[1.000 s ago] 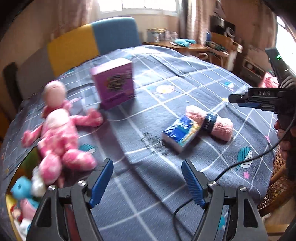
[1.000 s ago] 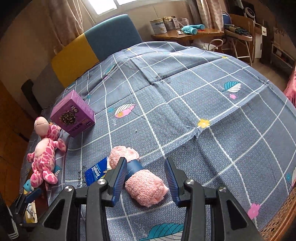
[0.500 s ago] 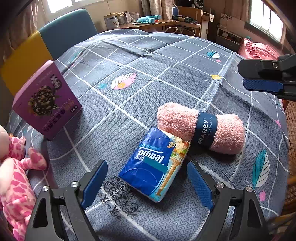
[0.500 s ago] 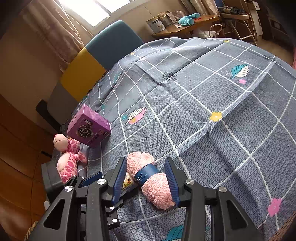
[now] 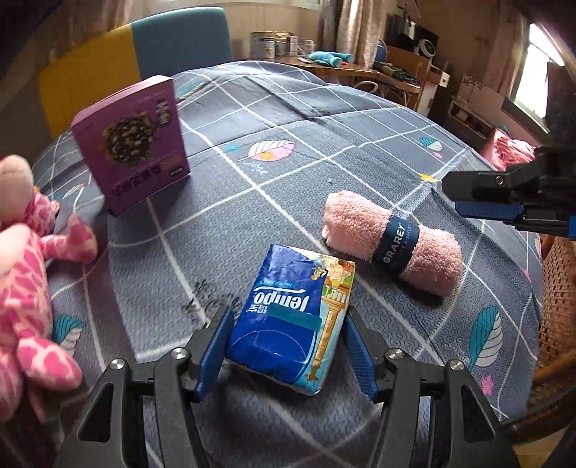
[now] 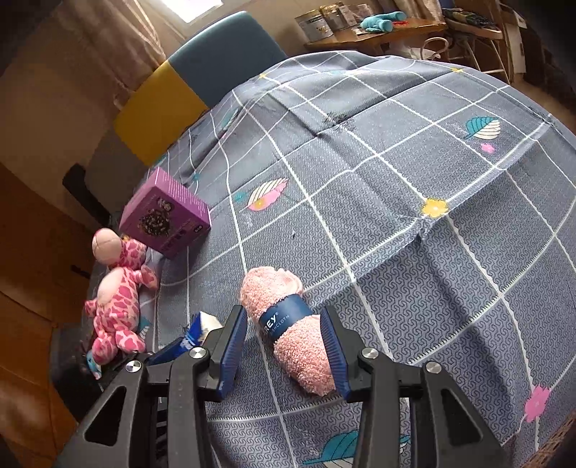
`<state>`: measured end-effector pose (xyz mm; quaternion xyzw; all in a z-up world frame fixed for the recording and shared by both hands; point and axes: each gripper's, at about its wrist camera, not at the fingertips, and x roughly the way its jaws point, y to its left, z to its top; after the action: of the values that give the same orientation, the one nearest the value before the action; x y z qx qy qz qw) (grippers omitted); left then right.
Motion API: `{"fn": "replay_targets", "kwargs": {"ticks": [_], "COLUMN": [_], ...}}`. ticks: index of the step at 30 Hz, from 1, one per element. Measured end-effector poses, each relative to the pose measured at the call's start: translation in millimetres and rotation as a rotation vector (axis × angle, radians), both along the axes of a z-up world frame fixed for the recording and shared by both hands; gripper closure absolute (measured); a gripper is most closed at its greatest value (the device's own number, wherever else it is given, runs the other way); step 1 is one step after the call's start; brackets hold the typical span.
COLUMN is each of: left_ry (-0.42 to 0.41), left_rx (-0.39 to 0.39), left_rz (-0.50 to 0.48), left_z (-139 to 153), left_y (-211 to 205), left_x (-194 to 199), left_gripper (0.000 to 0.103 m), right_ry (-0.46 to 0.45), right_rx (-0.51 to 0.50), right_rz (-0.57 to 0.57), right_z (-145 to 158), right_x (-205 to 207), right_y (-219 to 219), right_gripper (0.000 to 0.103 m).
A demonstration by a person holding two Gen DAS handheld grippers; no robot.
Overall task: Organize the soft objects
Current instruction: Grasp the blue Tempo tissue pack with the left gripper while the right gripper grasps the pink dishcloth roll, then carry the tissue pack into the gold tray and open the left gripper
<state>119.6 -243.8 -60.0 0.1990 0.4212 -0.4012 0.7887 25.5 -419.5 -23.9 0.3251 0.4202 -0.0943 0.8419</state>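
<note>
Left gripper (image 5: 286,351) low in frame, jaws just closing around blue tissue pack (image 5: 291,316), blue pads at its sides, contact unclear. Right gripper (image 6: 284,351) lower centre, jaws apart, straddling pink rolled towel (image 6: 288,324). Purple box (image 5: 133,144) upper left, closed.

Glossy plastic tissue pack (image 5: 291,320), fuzzy pink terry towel roll (image 5: 392,241), matt woven tablecloth (image 5: 324,144), plush giraffe (image 6: 115,291)

Yellow-and-blue headboard (image 6: 201,82), curtained window (image 6: 190,5), cluttered wooden desk (image 6: 381,30)
</note>
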Motion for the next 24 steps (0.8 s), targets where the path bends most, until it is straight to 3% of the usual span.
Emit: {"fn": "replay_targets", "kwargs": {"ticks": [6, 12, 18, 21, 24], "left_ry": [0.014, -0.046, -0.092, -0.121, -0.129], "left_rx": [-0.029, -0.045, -0.077, -0.087, -0.107], "left_rz": [0.134, 0.265, 0.364, 0.389, 0.419], "left_z": [14, 37, 56, 66, 73], "left_y": [48, 91, 124, 137, 150], "left_x": [-12, -25, -40, -49, -54], "left_gripper": [0.041, 0.041, 0.041, 0.041, 0.041], "right_ry": [0.164, 0.261, 0.307, 0.305, 0.322], "right_rx": [-0.2, -0.369, -0.365, -0.431, -0.485], "right_rz": [0.173, 0.268, 0.309, 0.344, 0.37], "right_z": [-11, -23, -39, -42, -47], "right_x": [31, 57, 64, 64, 64], "right_y": [31, 42, 46, 55, 63], "right_gripper": [0.06, 0.049, 0.05, 0.058, 0.059]}}
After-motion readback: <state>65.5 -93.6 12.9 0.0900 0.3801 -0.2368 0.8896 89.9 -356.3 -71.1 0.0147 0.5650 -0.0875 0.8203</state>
